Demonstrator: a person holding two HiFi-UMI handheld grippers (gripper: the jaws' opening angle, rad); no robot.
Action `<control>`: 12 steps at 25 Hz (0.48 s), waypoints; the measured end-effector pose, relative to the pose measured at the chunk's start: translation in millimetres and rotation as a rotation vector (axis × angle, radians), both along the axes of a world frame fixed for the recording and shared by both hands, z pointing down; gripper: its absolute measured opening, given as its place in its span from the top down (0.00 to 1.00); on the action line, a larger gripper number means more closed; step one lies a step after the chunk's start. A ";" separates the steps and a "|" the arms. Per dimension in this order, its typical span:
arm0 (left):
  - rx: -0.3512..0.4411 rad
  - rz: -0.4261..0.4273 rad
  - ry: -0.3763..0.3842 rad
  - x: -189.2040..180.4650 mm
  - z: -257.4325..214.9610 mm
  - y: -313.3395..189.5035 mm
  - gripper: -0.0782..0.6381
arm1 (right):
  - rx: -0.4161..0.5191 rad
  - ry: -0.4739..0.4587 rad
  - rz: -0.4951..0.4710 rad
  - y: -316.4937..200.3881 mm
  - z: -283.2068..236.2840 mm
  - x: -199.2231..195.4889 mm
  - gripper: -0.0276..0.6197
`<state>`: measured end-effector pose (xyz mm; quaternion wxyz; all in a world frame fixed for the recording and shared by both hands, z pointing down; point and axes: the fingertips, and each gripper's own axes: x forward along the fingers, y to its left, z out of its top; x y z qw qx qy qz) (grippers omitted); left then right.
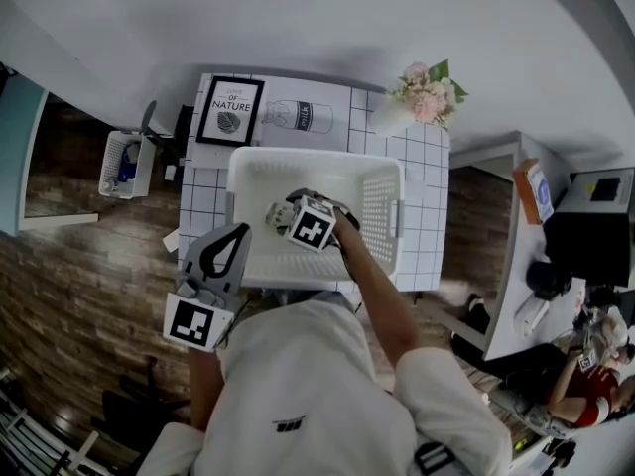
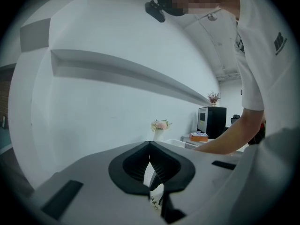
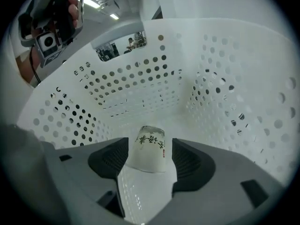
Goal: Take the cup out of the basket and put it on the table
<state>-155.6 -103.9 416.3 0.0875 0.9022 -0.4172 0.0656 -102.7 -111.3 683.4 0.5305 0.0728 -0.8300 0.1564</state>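
A white perforated basket (image 1: pixel 383 209) stands on the white tiled table (image 1: pixel 425 177). My right gripper (image 1: pixel 289 209) reaches down inside it. In the right gripper view a small pale cup (image 3: pixel 150 150) with black characters stands upside down on the basket floor (image 3: pixel 140 90). The right gripper (image 3: pixel 150 142) is open, one pad on each side of the cup, with a thin gap on the right. From above, the cup (image 1: pixel 277 216) shows only partly beside the marker cube. My left gripper (image 1: pixel 241 232) is outside the basket at its front left corner, shut and empty (image 2: pixel 150 147).
A framed print (image 1: pixel 230 110), a bottle-shaped picture (image 1: pixel 300 117) and a vase of pink flowers (image 1: pixel 428 93) sit at the table's far edge. A small wire basket (image 1: pixel 124 162) is on the wooden floor at left. A desk with a seated person (image 1: pixel 585 375) is at right.
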 end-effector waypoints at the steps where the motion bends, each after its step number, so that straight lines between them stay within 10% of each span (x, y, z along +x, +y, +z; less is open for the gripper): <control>1: -0.002 0.000 -0.001 0.3 0.2 0.6 0.88 | -0.006 0.006 -0.001 0.2 3.7 -0.4 0.53; 12: -0.007 0.003 -0.017 6.1 3.6 1.5 0.88 | -0.159 0.013 0.013 20.8 28.2 -4.7 0.53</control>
